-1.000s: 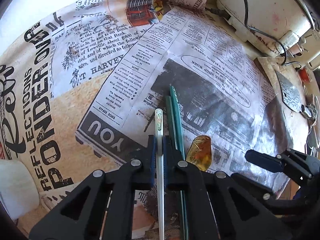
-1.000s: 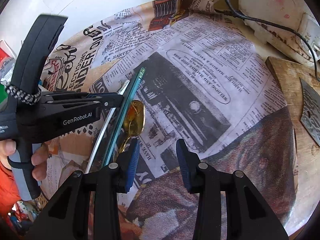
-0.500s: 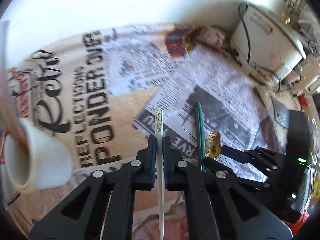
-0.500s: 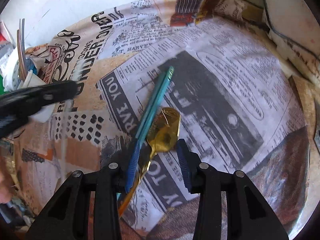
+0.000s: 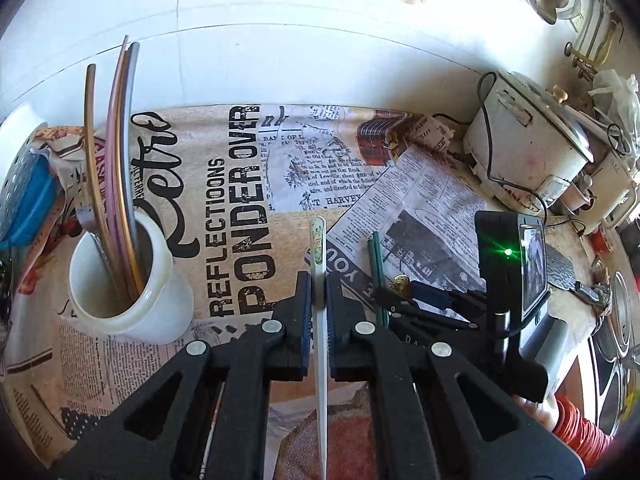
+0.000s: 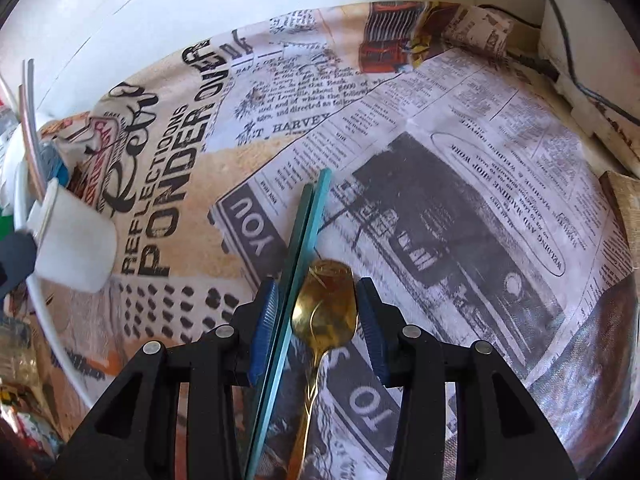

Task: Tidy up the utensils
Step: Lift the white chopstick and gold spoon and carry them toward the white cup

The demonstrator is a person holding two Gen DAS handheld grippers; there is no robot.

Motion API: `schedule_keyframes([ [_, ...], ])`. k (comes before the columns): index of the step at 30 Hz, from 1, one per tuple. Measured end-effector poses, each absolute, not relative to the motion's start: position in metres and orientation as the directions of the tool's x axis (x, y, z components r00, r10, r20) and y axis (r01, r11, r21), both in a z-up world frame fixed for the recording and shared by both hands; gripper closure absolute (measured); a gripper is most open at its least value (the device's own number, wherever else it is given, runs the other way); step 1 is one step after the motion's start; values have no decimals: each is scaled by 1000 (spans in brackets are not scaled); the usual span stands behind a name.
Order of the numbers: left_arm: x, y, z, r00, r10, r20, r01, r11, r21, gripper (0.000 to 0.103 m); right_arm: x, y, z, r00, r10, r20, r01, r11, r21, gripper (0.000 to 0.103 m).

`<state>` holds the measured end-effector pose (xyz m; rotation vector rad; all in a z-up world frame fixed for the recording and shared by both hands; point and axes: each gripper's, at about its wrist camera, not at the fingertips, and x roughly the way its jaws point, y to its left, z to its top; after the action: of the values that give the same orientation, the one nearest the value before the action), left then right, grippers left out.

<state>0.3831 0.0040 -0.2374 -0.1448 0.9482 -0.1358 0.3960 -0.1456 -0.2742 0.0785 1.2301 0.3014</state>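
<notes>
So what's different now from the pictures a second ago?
The left gripper, still clamped on the white utensil, has lifted it off the cloth toward the white cup. The right gripper has moved in to straddle the gold spoon and teal chopsticks; its pads do not press them. Both still lie on the cloth.

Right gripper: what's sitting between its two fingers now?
In the right wrist view, the teal chopsticks and the gold spoon lie between them on the tablecloth.

My left gripper and right gripper are black frames with silver screws and ribbed blue pads. My sleeve is ribbed orange.
</notes>
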Motion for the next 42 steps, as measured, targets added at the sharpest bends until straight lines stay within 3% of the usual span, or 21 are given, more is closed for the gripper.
schedule_keyframes([
  [2,381,6,-238,575,-179,-799,45,981,-187,98,392,-143,-274,327,232,-916,-178,967,181,74],
  [12,375,9,-233,590,-168,-790,35,983,-182,98,391,-151,-263,336,277,-900,-183,957,226,75],
  [29,362,10,-200,647,-155,-746,21,982,-186,98,364,-165,-168,509,336,-792,-248,939,238,75],
  [42,344,18,-174,699,-139,-702,-1,981,-196,98,347,-159,-138,544,371,-753,-281,926,253,75],
])
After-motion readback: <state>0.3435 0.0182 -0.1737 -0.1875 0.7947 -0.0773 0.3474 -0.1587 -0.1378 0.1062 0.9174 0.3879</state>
